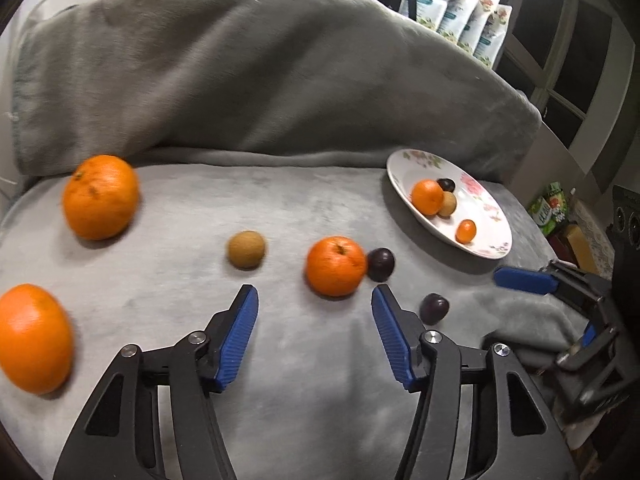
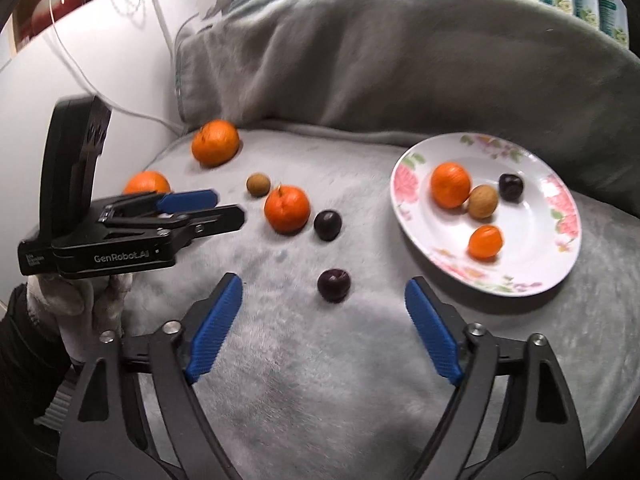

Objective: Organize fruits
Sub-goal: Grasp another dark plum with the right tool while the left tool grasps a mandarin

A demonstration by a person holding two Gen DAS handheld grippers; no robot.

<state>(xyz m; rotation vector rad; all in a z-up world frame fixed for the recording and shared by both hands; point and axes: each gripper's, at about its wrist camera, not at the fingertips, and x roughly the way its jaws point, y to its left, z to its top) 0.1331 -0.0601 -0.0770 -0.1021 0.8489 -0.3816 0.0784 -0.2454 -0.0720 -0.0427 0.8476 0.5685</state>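
Observation:
A floral white plate (image 2: 532, 276) (image 1: 404, 168) holds two oranges, a brown round fruit and a dark plum. On the grey blanket lie three oranges (image 1: 336, 266) (image 1: 100, 196) (image 1: 34, 338), a brown round fruit (image 1: 246, 249) and two dark plums (image 1: 381, 264) (image 1: 434, 308). My left gripper (image 1: 314, 294) is open and empty, just short of the middle orange (image 2: 287, 209); it also shows in the right wrist view (image 2: 228, 204). My right gripper (image 2: 324, 288) is open and empty, with the near plum (image 2: 333, 285) between its tips.
The grey blanket (image 1: 280, 80) rises in a thick fold behind the fruit. White cables (image 2: 100, 92) run along the white wall at left. Floral packages (image 1: 460, 12) stand behind at the right. Boxes and clutter (image 1: 560, 216) sit beyond the right edge.

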